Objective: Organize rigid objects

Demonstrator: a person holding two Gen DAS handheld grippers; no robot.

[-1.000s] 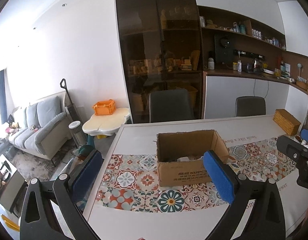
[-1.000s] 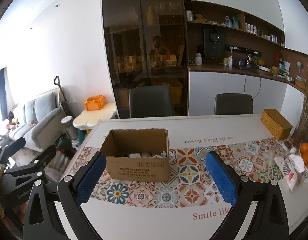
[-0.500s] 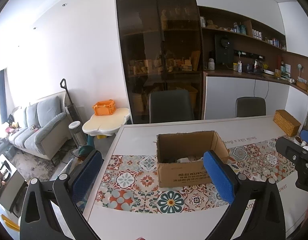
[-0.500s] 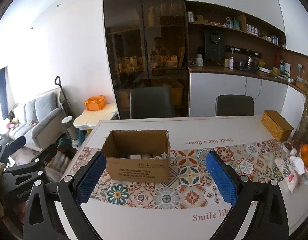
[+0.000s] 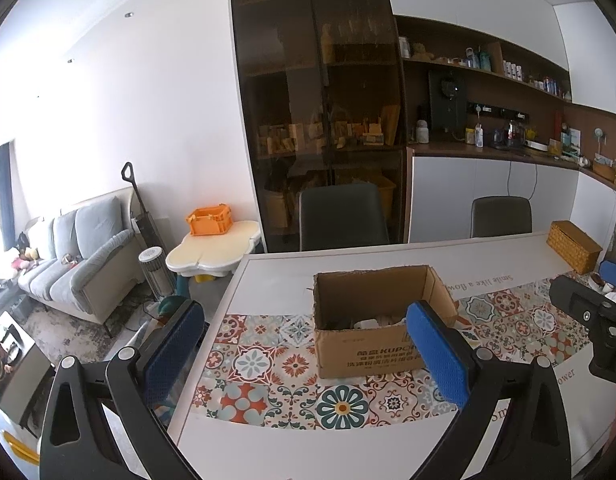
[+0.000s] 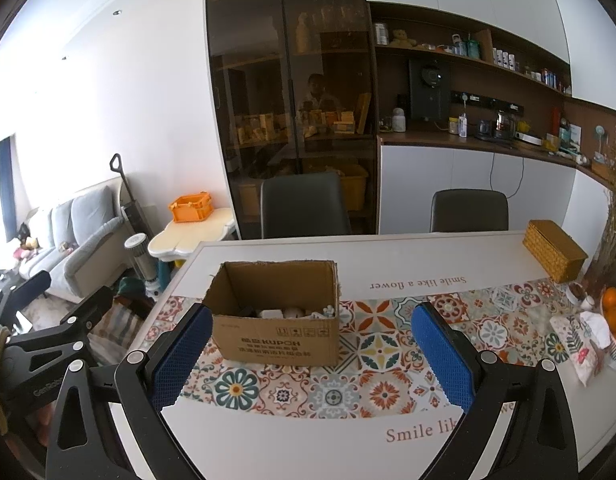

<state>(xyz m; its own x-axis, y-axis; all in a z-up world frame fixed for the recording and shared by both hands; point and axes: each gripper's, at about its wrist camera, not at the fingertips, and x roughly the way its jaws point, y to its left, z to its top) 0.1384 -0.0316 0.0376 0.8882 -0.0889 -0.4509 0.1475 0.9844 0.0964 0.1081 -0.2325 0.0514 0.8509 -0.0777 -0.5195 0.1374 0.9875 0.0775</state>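
Left gripper (image 5: 304,348): jaws spread wide, nothing held, poised above near left edge of surface (image 5: 276,276). Right gripper (image 6: 312,354): jaws spread wide, nothing held, aimed at cardboard box (image 6: 278,338). Box: open-topped, upright on patterned runner (image 6: 388,356), left of centre on surface, clear of both grippers. Inside box: several pale items (image 6: 292,313), too small to identify. Wicker box (image 6: 554,256) at far right; oranges (image 6: 612,306) near right edge.

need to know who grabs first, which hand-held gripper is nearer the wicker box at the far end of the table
Right. The right hand-held gripper sits on the wicker box side of the cardboard box; the left hand-held gripper hangs at the table's opposite end.
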